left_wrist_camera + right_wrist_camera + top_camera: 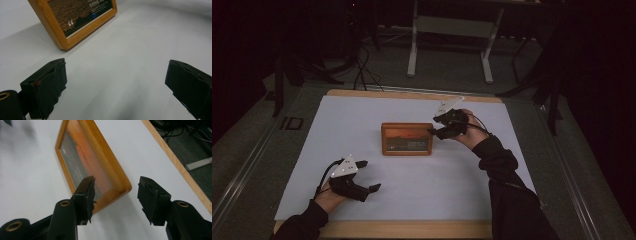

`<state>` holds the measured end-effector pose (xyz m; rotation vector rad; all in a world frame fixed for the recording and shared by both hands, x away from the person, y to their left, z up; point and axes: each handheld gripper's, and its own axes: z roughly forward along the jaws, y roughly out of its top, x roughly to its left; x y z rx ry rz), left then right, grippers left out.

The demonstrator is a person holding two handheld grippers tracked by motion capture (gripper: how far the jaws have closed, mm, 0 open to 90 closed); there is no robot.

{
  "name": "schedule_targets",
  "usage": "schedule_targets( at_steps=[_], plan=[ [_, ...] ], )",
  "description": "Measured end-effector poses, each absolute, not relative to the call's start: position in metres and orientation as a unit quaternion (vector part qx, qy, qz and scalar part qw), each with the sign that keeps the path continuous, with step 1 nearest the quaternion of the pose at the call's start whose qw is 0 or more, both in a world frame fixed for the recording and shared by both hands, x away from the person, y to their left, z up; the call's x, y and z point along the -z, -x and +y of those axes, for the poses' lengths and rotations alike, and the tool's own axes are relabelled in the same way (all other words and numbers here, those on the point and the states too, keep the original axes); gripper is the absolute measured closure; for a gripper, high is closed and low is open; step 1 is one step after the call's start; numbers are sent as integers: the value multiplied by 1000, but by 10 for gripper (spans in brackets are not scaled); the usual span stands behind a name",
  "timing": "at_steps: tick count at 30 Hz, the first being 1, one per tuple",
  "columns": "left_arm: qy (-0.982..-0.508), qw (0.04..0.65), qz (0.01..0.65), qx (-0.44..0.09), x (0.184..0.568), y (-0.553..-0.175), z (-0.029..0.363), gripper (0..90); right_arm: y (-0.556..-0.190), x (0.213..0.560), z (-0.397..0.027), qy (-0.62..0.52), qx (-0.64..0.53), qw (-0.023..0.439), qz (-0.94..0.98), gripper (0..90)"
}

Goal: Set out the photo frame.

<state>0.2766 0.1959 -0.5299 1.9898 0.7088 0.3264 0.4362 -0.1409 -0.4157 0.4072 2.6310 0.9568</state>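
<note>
Frame [407, 139] lies flat on the sheet [362, 120], approx. centre of the table [412, 94]. Right gripper [432, 126] at the frame's 3 o'clock, just beside its right edge, jaws either side of that corner w/o touching. Left gripper [369, 176] at the frame's 7 o'clock, well apart, nearer the table's front edge. Stand [451, 30] at 12 o'clock, on the floor behind the table.

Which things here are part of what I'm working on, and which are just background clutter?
In the job: wooden picture frame, right gripper at its edge with jaws open, left gripper waiting open.
Just there: white mat, table, desk legs, cables.
</note>
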Motion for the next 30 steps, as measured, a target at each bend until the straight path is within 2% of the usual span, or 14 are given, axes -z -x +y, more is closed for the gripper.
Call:
schedule_targets(
  at_steps=[3,9,18,22,25,28,30],
  plan=[
    [-816,483,289,-132,530,-276,196,43,-430,414,-148,-157,-352,149,911,427],
    [-815,485,288,-131,530,-276,195,42,-412,415,-164,-182,-382,136,896,405],
    [-816,484,286,-133,529,-275,195,43,-388,431,-177,-206,-398,119,886,332],
    [-816,484,287,-133,529,-275,195,43,-378,445,-184,-218,-400,131,881,284],
    [-817,483,285,-132,529,-275,194,43,-374,453,-191,-233,-408,132,873,285],
    [-817,484,285,-131,529,-275,194,43,-364,460,-196,-235,-406,174,866,328],
    [-817,483,286,-129,529,-275,194,43,-361,463,-199,-238,-406,172,865,316]
  ],
)
